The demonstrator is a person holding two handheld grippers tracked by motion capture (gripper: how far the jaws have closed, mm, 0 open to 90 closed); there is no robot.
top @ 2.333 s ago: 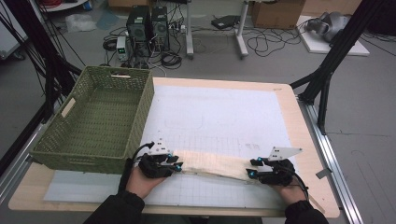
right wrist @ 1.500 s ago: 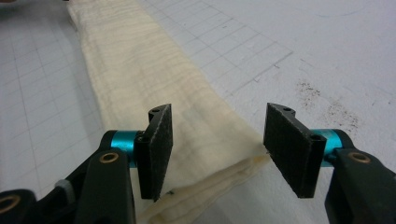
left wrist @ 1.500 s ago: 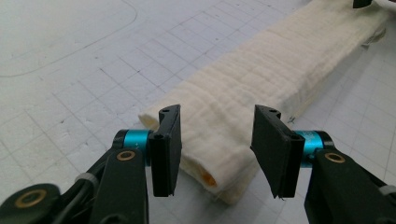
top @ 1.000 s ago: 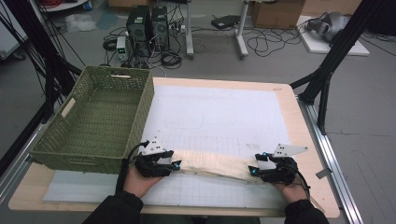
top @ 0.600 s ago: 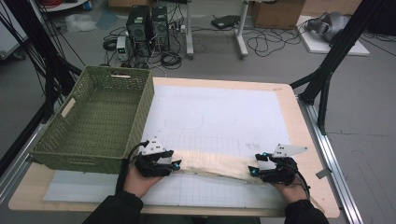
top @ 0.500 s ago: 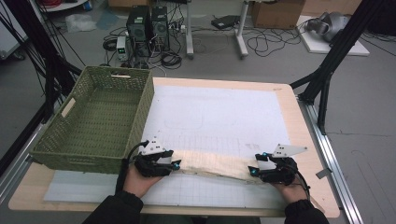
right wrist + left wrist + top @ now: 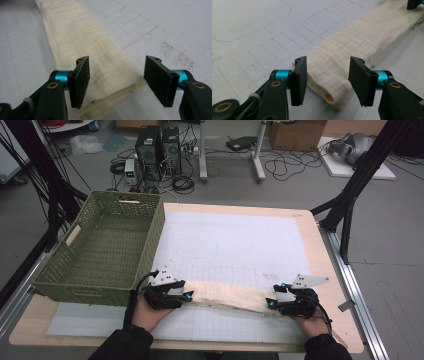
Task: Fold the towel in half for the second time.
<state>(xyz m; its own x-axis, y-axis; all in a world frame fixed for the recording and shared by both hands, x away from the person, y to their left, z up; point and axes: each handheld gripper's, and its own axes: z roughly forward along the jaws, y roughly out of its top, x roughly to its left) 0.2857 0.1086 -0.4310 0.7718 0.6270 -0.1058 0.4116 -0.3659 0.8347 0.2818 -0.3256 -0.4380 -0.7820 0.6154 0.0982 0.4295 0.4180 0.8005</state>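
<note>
A long cream cloth [image 7: 227, 295], folded into a narrow strip, lies on the white gridded mat [image 7: 230, 240] near the table's front edge. My left gripper [image 7: 189, 296] sits at the strip's left end. In the left gripper view the cloth [image 7: 352, 47] runs away from the left gripper [image 7: 328, 61], whose jaws stand apart with the folded end between them, unpinched. My right gripper [image 7: 270, 303] sits at the strip's right end. In the right gripper view the right gripper [image 7: 117, 60] is open astride the cloth [image 7: 82, 37], with a gap beside its right jaw.
A green woven basket [image 7: 156, 232] stands on the left of the table, its inside bare. The wooden table [image 7: 320, 260] edge runs close behind both hands. Black frame legs [image 7: 350, 205], cables and computer cases stand on the floor beyond the table.
Since the earliest frame both grippers have shifted slightly at the cloth's ends. Over the last second nothing has visibly moved.
</note>
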